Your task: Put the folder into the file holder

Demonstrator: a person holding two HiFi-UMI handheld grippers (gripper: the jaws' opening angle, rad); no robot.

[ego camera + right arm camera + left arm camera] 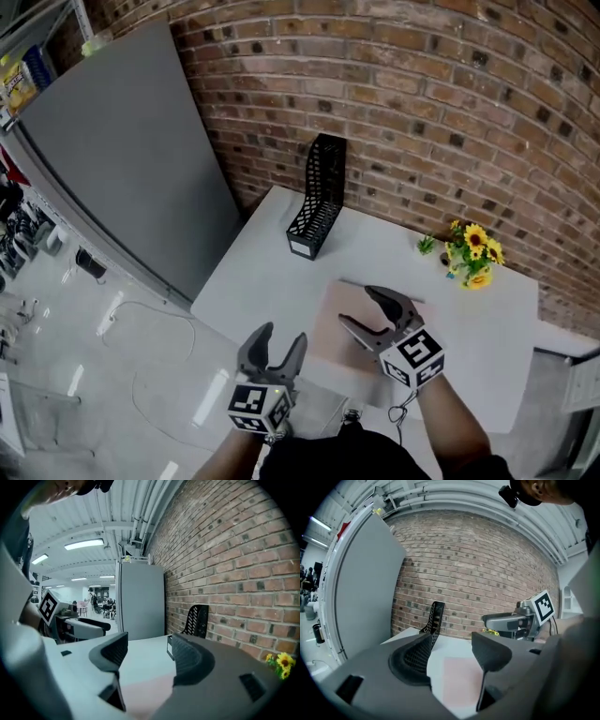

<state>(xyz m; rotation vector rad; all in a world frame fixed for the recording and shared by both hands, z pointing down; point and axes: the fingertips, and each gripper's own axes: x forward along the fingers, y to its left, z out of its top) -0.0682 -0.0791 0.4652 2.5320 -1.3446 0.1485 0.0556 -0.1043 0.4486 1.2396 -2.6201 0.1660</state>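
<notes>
One thin, pale pink folder [330, 326] lies flat.

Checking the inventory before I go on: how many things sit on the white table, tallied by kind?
Pink folder: 1
Black mesh file holder: 1
Bunch of yellow flowers: 1
Total: 3
</notes>
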